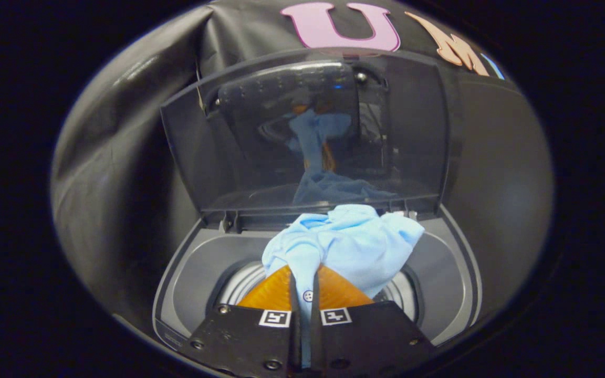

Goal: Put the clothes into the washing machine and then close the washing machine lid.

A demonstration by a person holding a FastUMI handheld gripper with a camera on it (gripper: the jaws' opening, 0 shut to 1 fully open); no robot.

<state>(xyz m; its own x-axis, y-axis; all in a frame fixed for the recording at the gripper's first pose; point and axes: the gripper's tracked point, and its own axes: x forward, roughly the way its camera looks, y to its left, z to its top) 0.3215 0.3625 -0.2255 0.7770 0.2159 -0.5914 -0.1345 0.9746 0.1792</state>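
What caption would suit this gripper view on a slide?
Tool shut on a light blue garment, held above the washing machine's drum, lid upright.

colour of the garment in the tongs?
Plain light blue cloth garment, with a small button, pinched between the tongs above the grey washing machine tub. Clearest in gripper view.

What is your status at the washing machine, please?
Gripper shut on light blue garment. Garment bunched above the drum opening. Lid upright, open. Nothing blocking.

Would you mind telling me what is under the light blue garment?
Under the light blue garment, pinched by the hand-held gripper, lies the washing machine's open drum. Cloth and fingers cover the drum's interior.
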